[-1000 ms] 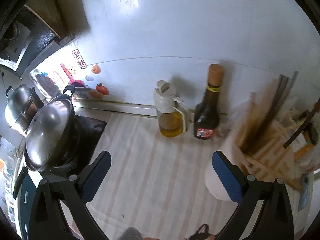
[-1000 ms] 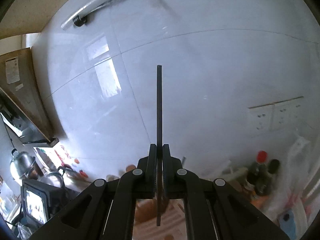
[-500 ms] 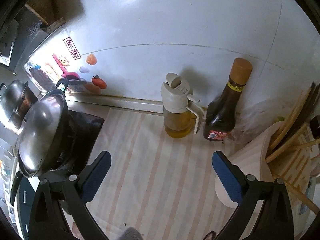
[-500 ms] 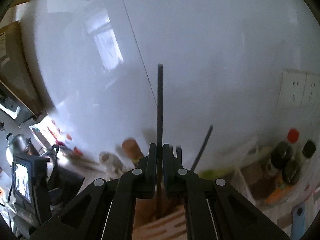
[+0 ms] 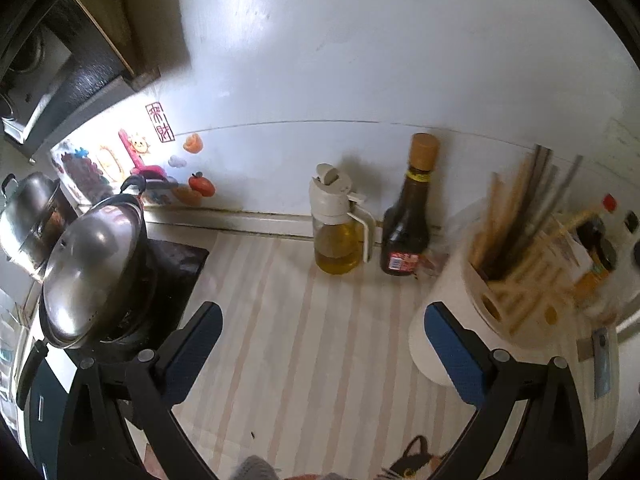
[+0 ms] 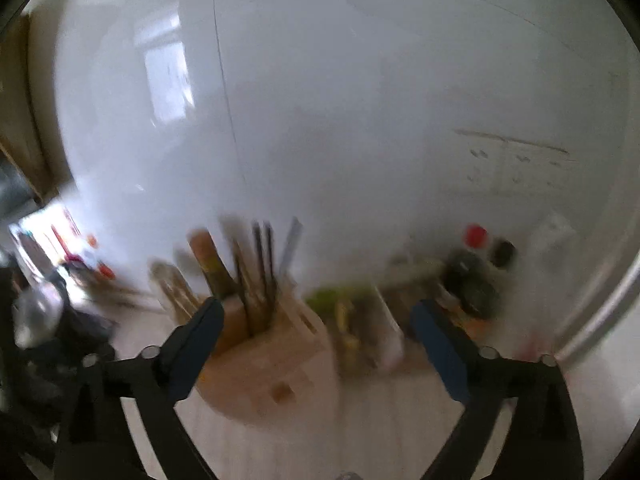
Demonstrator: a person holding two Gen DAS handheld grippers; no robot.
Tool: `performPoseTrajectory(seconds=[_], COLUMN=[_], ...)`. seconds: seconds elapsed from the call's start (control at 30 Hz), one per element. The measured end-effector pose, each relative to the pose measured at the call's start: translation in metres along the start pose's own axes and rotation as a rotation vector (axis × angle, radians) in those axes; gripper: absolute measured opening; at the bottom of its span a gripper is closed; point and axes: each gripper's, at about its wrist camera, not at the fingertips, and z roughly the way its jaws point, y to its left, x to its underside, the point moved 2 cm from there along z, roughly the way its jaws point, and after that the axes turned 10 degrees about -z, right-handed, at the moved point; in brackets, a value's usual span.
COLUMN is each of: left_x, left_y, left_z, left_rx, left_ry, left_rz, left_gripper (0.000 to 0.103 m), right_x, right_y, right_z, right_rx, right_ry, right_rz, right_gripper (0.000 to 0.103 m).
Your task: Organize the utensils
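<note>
the utensils (image 5: 520, 216), wooden and dark sticks that look like chopsticks, stand bundled in a pale holder (image 5: 448, 320) at the right of the left wrist view, their long axes leaning up and away toward the white wall (image 5: 360, 60). the left gripper (image 5: 320, 340) has its blue-padded jaws spread wide with nothing between them, only the striped counter (image 5: 300, 320). the holder sits just beside that gripper's right finger, partly behind it. an oil dispenser (image 5: 338, 224) and a dark sauce bottle (image 5: 408, 216) stand farther back against the wall, and a lidded pot (image 5: 92, 268) is at the far left. the right edge of the bundle is smeared by motion.

in the right wrist view the utensils (image 6: 256, 268) rise from a wooden holder (image 6: 272, 364) that lies ahead of the right gripper (image 6: 316, 340) and toward its left finger. that gripper's jaws are opening, and the pads press on nothing. this view is heavily blurred, so the sticks cannot be counted, and the clutter (image 6: 472, 276) at right is probably bottles. both hands are close to the holder, and which is nearer is hard to judge; any next pick would come down along the sticks' upright axis.
</note>
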Motion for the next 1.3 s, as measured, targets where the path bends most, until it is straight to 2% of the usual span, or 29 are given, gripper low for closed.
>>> performPoseTrajectory(seconds=[0.2, 0.37, 0.57, 0.83, 1.07, 1.3], left_x=[0.022, 0.043, 0.073, 0.114, 0.137, 0.146], left_y=[-0.005, -0.014, -0.015, 0.006, 0.017, 0.026], left_z=[-0.041, -0.088, -0.159, -0.238, -0.276, -0.297], left_rx=[0.018, 0.053, 0.074, 0.085, 0.117, 0.149], left_ry=[-0.046, -0.092, -0.169, -0.229, -0.257, -0.285], left_rz=[0.009, 0.007, -0.019, -0.038, -0.025, 0.011], left_gripper=[0.103, 0.103, 0.103, 0.103, 0.103, 0.103], right_x=[0.040, 0.056, 0.070, 0.093, 0.113, 0.121], right_y=[-0.004, -0.020, -0.027, -0.028, -0.016, -0.009], right_z=[-0.032, -0.077, -0.145, -0.239, -0.305, -0.336], right_rx=[0.077, 0.113, 0.114, 0.097, 0.111, 0.127], right_ry=[0.041, 0.013, -0.040, -0.108, -0.163, -0.175], right_rz=[-0.033, -0.029, -0.047, -0.075, -0.085, -0.058], right_gripper=[0.103, 0.103, 0.103, 0.103, 0.103, 0.103])
